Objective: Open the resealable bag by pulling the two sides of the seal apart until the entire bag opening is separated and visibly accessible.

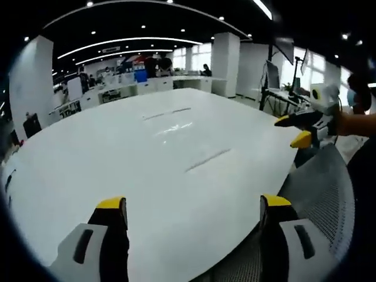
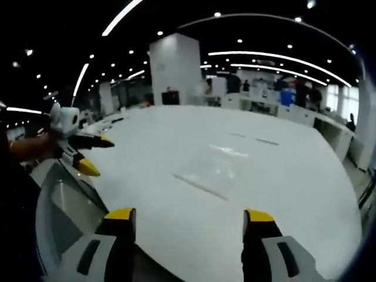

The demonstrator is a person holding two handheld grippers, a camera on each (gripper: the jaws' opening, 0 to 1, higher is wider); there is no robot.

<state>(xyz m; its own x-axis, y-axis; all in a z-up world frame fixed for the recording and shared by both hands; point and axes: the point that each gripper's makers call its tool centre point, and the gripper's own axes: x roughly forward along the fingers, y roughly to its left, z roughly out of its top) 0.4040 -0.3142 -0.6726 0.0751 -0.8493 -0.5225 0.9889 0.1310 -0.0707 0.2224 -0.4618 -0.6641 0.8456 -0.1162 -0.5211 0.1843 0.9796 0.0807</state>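
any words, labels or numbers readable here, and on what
None can be read.
Bag on the table: clear, no print visible.
Left gripper and right gripper: yellow tips, no lettering visible.
Ceiling sign in the far office: too small and blurred to read.

— What sort of place is this?
— An open-plan office. A dark ceiling (image 1: 176, 17) carries long curved light strips (image 1: 129, 41) and small round spotlights.
— And farther out ahead of the left gripper?
— Beyond the big white table (image 1: 158, 170) stand white square pillars (image 1: 226, 61), rows of white desks (image 1: 147, 87) and bright windows (image 1: 200, 56).
— Anything to its right?
— A monitor on a stand (image 1: 273, 73), and a grey mesh office chair (image 1: 320, 194) close beside it.
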